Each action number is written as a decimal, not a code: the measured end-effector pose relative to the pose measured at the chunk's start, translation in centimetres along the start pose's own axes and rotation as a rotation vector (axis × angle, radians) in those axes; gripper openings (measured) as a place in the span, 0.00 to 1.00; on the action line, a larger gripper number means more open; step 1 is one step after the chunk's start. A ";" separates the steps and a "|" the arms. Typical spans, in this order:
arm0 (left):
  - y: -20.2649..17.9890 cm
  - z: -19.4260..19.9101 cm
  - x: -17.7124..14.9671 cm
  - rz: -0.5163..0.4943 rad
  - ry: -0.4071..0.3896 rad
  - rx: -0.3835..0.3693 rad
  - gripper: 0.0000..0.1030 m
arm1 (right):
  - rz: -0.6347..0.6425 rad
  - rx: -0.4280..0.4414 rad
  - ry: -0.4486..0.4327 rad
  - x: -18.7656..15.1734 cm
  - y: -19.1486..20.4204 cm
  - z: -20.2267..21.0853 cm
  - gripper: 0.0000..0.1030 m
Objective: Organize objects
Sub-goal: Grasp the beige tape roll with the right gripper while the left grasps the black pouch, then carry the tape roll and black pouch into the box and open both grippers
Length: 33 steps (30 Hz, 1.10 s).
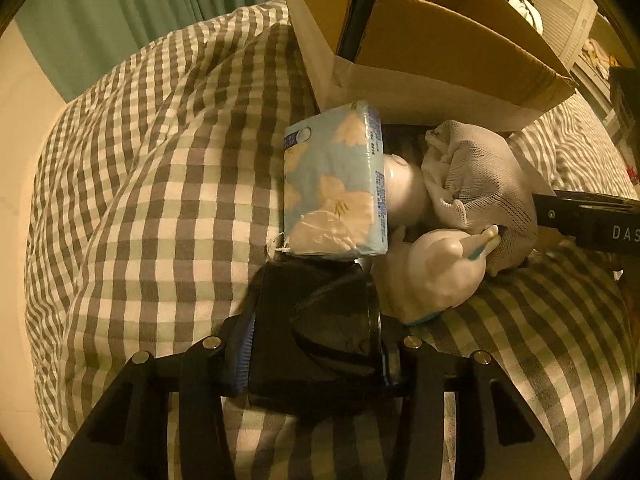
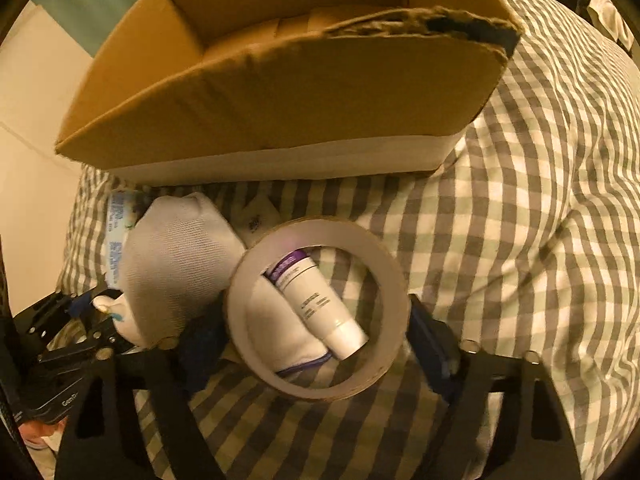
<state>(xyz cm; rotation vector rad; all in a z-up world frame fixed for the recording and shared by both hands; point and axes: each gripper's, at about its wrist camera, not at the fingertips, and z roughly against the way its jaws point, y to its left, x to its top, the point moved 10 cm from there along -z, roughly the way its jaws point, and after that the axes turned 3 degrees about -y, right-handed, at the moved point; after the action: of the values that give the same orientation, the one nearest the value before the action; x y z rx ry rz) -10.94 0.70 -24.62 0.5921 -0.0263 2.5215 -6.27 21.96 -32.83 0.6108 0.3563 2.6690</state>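
Sitting in a heap on the gingham bed cover point(image 1: 132, 208), the things to be sorted crowd the lower middle of each view, just below an open corrugated cardboard box point(image 1: 432, 52) whose torn brown flaps show a strip of dark tape.

In the left wrist view the left hand-held gripper point(image 1: 316, 320) has its blue-ribbed pads pressed against a glossy black plastic object point(image 1: 320, 332), curved and moulded, pinching it between them. Touching its far edge is a soft plastic-wrapped tissue pack point(image 1: 334, 180), pale blue with cream flower shapes and small blue print along the side, too fine to read. Beside that lie a smooth white rounded bottle point(image 1: 432, 276) with a teal-marked tip, and a crumpled white mesh cloth point(image 1: 480, 184). A black bar at the right edge bears white letters "DAS", cut off by the frame.

In the right wrist view the right hand-held gripper point(image 2: 320, 328) stands with its padded fingers point(image 2: 432, 344) on either side of a roll of tape point(image 2: 320, 384), a wide ring with a pale cardboard core; whether they press on it I cannot tell. Seen through the ring is a white tube point(image 2: 320, 304) with a purple band and grey print too small to read, lying on white fabric with a purple hem.
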 end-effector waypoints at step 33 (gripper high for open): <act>-1.1 15.2 9.0 -0.013 -0.293 -0.002 0.46 | 0.193 -0.175 -0.298 1.7 5.0 14.7 0.77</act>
<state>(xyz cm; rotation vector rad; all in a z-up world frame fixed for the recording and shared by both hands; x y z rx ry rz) -10.94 4.07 -7.21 0.9520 -0.1313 2.4011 -2.39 20.55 -17.76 1.0131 -0.0197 2.6921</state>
